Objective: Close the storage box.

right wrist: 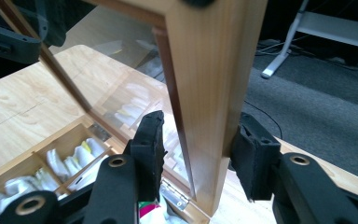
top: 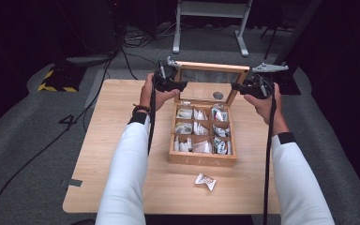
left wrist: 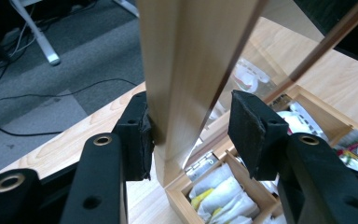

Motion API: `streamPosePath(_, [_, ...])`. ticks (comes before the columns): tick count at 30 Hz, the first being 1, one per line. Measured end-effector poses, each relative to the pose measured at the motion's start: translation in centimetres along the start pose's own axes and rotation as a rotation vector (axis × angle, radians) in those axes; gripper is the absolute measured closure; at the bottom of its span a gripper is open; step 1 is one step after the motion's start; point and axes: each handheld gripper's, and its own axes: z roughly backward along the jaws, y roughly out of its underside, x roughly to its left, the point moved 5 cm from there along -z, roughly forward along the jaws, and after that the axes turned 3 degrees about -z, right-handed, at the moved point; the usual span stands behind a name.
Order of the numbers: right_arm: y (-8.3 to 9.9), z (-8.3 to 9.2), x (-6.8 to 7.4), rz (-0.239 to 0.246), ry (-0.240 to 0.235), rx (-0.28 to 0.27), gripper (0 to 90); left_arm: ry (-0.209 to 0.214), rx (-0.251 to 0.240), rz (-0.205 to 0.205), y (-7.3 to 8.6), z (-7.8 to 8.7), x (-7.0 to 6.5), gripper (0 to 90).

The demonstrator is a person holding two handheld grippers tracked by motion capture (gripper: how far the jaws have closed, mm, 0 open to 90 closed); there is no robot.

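A wooden tea box (top: 201,160) stands mid-table, its compartments holding several tea bags (top: 200,128). Its glass-paned lid (top: 211,66) is raised, tilted back on the rear hinges. My left gripper (top: 180,86) is at the lid's left side rail. In the left gripper view the jaws (left wrist: 191,135) straddle that rail (left wrist: 182,70), the left pad (left wrist: 137,135) pressed on the wood. My right gripper (top: 236,86) is at the lid's right rail (right wrist: 214,70). There the jaws (right wrist: 200,149) straddle the rail: the outer pad (right wrist: 254,158) touches it and the inner pad stands slightly off.
One loose tea packet (top: 205,181) lies on the table (top: 112,140) in front of the box. Beyond the far edge is grey floor with cables, a white desk frame (top: 211,23) and a yellow-black striped base (top: 56,80) at the left.
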Motion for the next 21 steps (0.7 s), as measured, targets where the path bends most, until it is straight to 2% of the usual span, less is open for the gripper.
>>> streamPosePath(4, [-0.1, 0.4, 0.4, 0.010, 0.005, 0.006, 57.0, -0.001, 0.003, -0.011, 0.0, 0.4, -0.3, 52.3])
streamPosePath(8, [0.1, 0.8, 0.7, 0.012, 0.007, 0.006, 56.9, -0.008, -0.013, -0.043, 0.2, 0.9, -0.6, 53.2])
streamPosePath(11, [0.5, 1.0, 0.9, 0.001, 0.018, -0.015, 56.6, -0.017, -0.039, -0.033, 0.6, 0.9, -0.9, 53.4])
streamPosePath(13, [0.7, 1.1, 1.1, -0.004, 0.030, -0.019, 56.3, -0.021, -0.038, -0.038, 0.7, 1.1, -1.1, 52.9])
streamPosePath(16, [0.9, 1.5, 1.5, 0.023, 0.035, -0.007, 56.9, -0.004, -0.044, -0.046, 1.0, 1.6, -1.3, 53.5])
streamPosePath(17, [0.9, 1.6, 1.6, 0.032, 0.035, -0.006, 57.1, 0.007, -0.055, -0.037, 1.1, 1.9, -1.3, 53.5])
streamPosePath(21, [0.9, 2.6, 1.8, 0.029, 0.025, -0.027, 58.8, 0.016, -0.095, -0.027, 1.0, 2.9, -1.5, 53.9])
